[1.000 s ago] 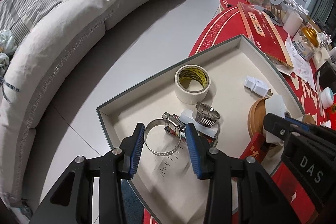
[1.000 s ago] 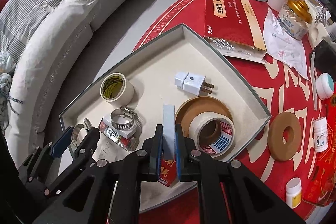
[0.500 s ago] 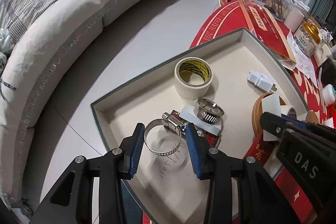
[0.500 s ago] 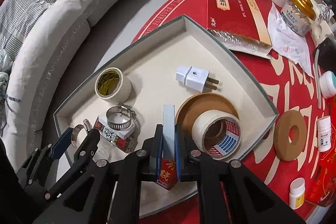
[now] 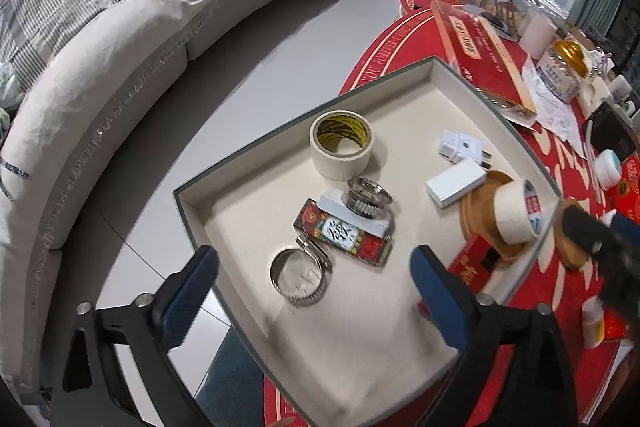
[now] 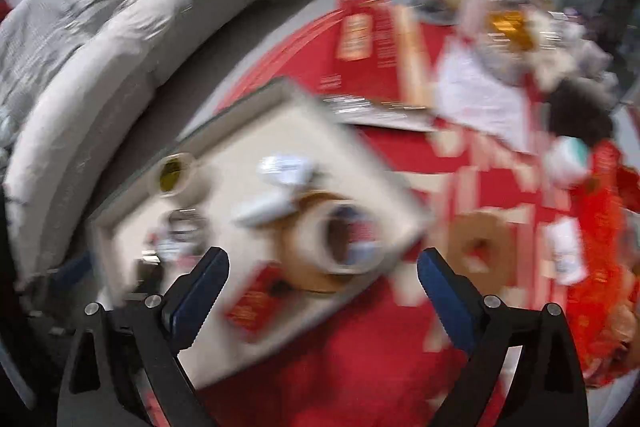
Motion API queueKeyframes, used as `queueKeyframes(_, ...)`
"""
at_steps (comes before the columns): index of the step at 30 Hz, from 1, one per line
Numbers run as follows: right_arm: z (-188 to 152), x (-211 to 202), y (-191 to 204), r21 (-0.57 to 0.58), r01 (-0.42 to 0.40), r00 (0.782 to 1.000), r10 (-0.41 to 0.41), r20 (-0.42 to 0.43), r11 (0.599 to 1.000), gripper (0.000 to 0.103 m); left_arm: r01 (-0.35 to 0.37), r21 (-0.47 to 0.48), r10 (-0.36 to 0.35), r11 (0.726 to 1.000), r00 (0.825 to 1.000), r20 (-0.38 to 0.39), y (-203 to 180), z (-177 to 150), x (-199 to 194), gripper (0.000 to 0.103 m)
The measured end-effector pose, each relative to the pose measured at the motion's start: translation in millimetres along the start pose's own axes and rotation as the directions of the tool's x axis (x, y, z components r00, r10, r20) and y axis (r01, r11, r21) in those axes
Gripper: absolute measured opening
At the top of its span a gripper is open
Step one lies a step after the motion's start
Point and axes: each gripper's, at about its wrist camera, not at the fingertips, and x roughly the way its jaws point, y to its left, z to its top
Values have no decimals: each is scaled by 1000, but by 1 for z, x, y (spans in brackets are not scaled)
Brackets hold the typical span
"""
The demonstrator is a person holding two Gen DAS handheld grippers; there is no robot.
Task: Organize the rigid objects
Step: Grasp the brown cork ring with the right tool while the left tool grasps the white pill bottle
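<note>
— How are the tools held?
— Both are spread wide with nothing gripped: the left tool (image 5: 314, 293) above the near part of the tray (image 5: 256, 155), the right tool (image 6: 322, 293) in a blurred view.
— Where is the hose clamp (image 5: 300, 277) found?
— Flat in the tray, touching a red patterned box (image 5: 344, 237); a white box (image 5: 456, 183) is seen farther right.

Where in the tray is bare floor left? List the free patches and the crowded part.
In the tray, free: the near corner below the hose clamp, between the open left claw fingers; the far corner behind the yellow-core tape roll and white plug. Crowded: the middle and right, around the patterned box, white block and tape on the wooden disc.
</note>
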Motion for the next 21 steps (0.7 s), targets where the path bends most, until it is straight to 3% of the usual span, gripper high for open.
queueKeyframes(2,-5,1,-30,58,60,998,-60,2,997,96,24,3,-24,1000,1000,2,-1,-5,-7,103)
queueKeyframes(4,-9,16,-71,139,114,992,-105,-65,984,96,30,2,-30,1000,1000,5,-2,-9,-12,103)
queueKeyframes(8,-19,47,-120,257,140,982,-101,-158,956,96,34,25,-35,999,999,13,-9,-18,-20,103)
queueKeyframes(12,-19,69,-132,240,135,979,-93,-179,961,96,28,67,-28,997,1000,-3,-15,-29,-22,103)
queueKeyframes(19,-1,100,-109,91,111,978,-92,-185,990,98,24,89,-20,996,999,-41,-20,-42,-20,103)
queueKeyframes(21,0,103,-114,125,93,982,-71,-173,988,97,25,100,-21,995,999,-45,-21,-47,-21,103)
